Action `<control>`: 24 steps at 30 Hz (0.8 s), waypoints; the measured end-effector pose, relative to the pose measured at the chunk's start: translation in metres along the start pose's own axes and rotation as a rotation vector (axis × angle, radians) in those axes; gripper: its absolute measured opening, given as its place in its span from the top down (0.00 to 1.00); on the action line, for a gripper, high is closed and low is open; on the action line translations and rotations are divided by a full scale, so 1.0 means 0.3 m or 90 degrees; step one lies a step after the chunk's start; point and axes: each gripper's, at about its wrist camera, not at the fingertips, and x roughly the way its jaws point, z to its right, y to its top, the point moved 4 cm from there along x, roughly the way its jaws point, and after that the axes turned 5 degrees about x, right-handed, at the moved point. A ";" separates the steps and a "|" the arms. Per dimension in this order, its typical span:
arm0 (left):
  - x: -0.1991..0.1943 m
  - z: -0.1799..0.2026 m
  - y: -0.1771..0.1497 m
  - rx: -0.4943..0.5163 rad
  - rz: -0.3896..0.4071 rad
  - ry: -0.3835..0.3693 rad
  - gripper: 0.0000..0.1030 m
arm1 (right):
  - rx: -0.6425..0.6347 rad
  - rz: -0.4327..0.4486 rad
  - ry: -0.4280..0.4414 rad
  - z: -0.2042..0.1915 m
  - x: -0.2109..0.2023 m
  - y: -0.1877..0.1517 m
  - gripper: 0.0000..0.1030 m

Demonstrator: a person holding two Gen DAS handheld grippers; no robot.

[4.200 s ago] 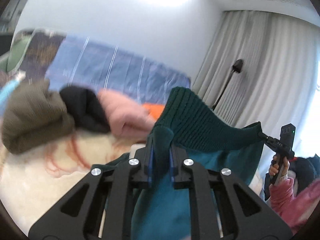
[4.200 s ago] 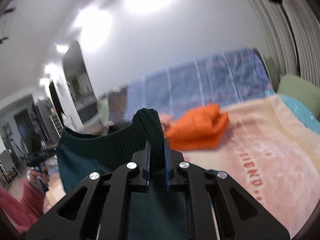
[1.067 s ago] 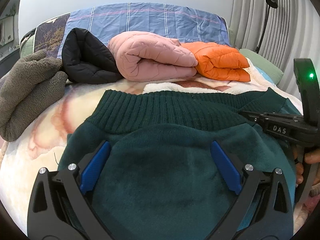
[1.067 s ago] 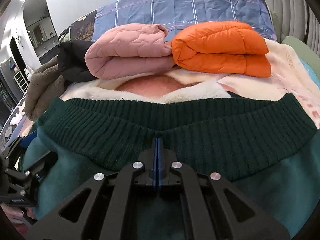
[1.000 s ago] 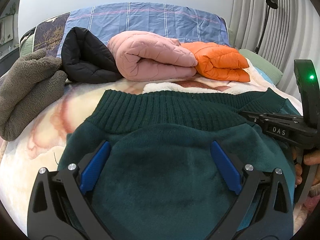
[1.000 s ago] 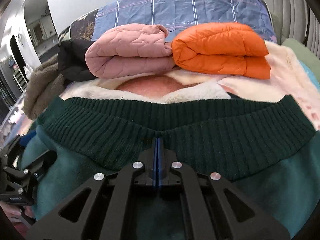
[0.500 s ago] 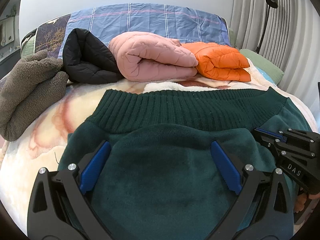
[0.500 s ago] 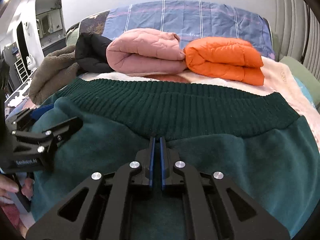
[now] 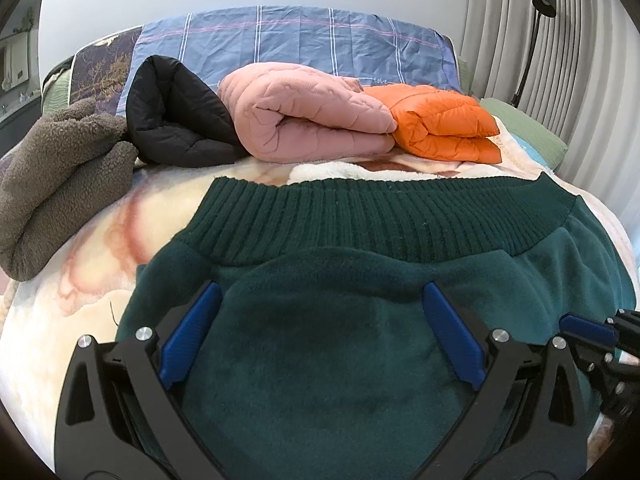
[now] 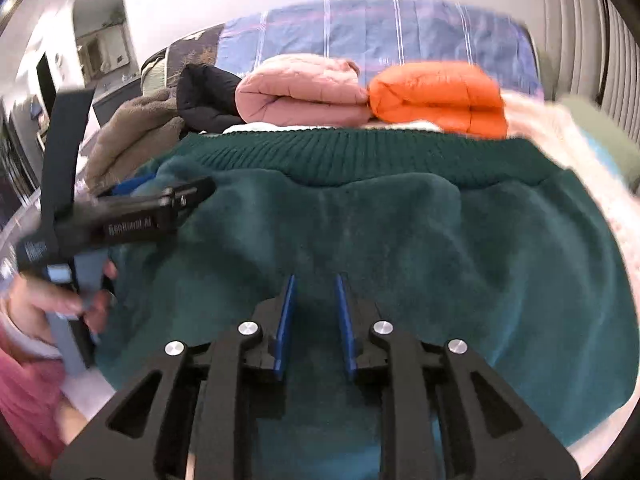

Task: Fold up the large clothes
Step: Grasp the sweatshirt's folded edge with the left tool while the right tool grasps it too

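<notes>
A dark green fleece sweater (image 9: pixel 340 340) with a ribbed knit hem (image 9: pixel 380 216) lies flat on the bed, hem toward the pillows. My left gripper (image 9: pixel 320 300) is wide open just above the fleece and holds nothing. My right gripper (image 10: pixel 315 280) is partly open above the fleece (image 10: pixel 380 240), its pads apart and empty. The right gripper's tip shows at the right edge of the left wrist view (image 9: pixel 584 330). The left gripper shows at the left of the right wrist view (image 10: pixel 160 204).
Behind the sweater lie a folded pink jacket (image 9: pixel 304 116), an orange one (image 9: pixel 440 124), a black one (image 9: pixel 176 120) and a brown fleece (image 9: pixel 56 176). A blue striped pillow (image 9: pixel 300 44) is at the headboard. A floral blanket (image 9: pixel 72 280) covers the bed. Curtains and a lamp (image 9: pixel 540 8) stand at the right.
Both grippers held the sweater up, then laid it on the bed. The left opened first. In the last half second the right let go of the hem and drew back.
</notes>
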 end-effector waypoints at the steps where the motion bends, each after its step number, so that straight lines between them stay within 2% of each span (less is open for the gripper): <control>1: -0.007 -0.007 0.003 -0.003 -0.008 -0.001 0.02 | 0.002 -0.004 0.006 0.005 -0.013 0.009 0.78; 2: -0.023 -0.011 0.007 -0.005 -0.017 0.000 0.02 | 0.003 -0.004 0.004 0.005 -0.034 0.010 0.76; 3: -0.065 -0.020 0.015 -0.002 -0.015 -0.006 0.02 | -0.004 0.008 -0.006 0.000 -0.070 0.008 0.68; 4: -0.104 -0.030 0.017 0.001 0.000 -0.016 0.02 | -0.023 0.030 -0.018 -0.015 -0.109 0.001 0.63; 5: -0.148 -0.051 0.019 0.003 0.020 -0.023 0.02 | -0.047 0.047 -0.016 -0.042 -0.140 -0.011 0.52; 6: -0.174 -0.072 0.019 0.004 0.029 -0.022 0.02 | -0.067 0.053 -0.009 -0.066 -0.162 -0.025 0.47; 7: -0.199 -0.113 0.018 -0.003 0.034 -0.016 0.02 | -0.095 0.055 0.005 -0.101 -0.177 -0.042 0.47; 10: -0.209 -0.262 0.003 -0.074 0.023 -0.025 0.02 | -0.214 0.055 0.055 -0.267 -0.201 -0.115 0.41; 12: -0.193 -0.336 -0.019 -0.133 0.004 -0.048 0.02 | -0.298 0.056 0.072 -0.364 -0.200 -0.160 0.30; 14: -0.179 -0.380 -0.047 -0.177 -0.005 -0.106 0.02 | -0.394 0.055 0.066 -0.466 -0.180 -0.213 0.27; 17: -0.134 -0.408 -0.089 -0.199 -0.030 -0.166 0.02 | -0.497 0.058 0.058 -0.573 -0.153 -0.266 0.24; 20: -0.074 -0.419 -0.128 -0.210 -0.073 -0.222 0.02 | -0.547 0.050 0.064 -0.640 -0.126 -0.284 0.21; 24: -0.022 -0.434 -0.137 -0.228 -0.092 -0.294 0.02 | -0.588 0.019 0.092 -0.710 -0.075 -0.310 0.20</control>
